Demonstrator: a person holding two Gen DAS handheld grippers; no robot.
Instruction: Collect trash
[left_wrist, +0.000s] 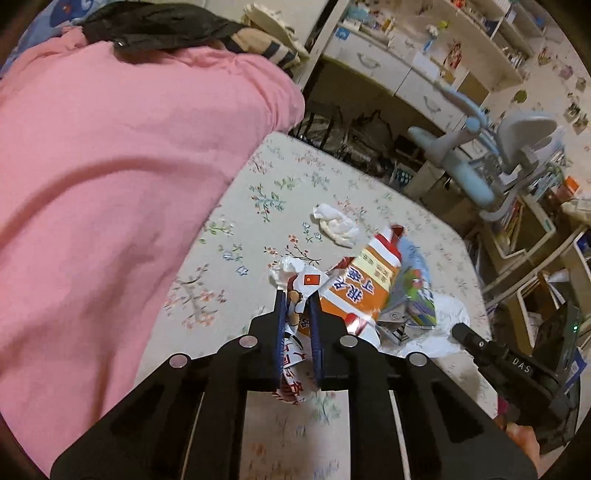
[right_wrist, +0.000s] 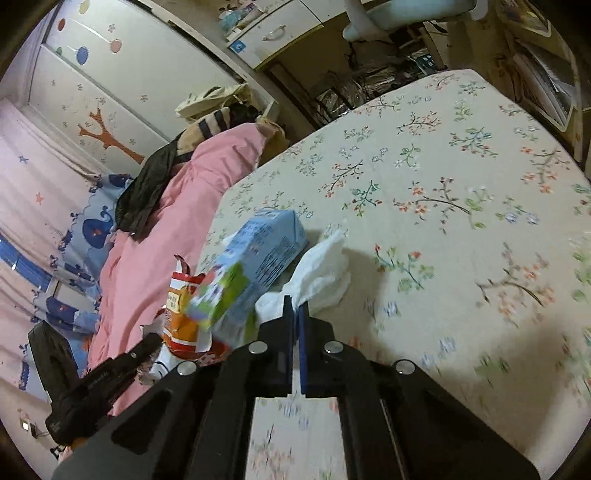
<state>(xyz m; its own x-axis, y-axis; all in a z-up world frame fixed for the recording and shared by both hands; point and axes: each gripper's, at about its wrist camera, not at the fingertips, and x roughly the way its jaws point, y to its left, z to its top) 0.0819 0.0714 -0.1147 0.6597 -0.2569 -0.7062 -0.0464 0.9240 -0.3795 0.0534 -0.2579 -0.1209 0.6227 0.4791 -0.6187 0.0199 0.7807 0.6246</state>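
My left gripper is shut on a white snack wrapper with red print, above the floral bed sheet. An orange snack bag and a blue milk carton lie just right of it. A crumpled white tissue lies farther off, and another tissue sits by the fingertips. My right gripper is shut on a white tissue. The blue carton and orange bag lie left of it.
A pink quilt covers the left of the bed, with a black garment on top. A desk with drawers and a grey-blue chair stand beyond the bed. The other gripper's body shows at the right.
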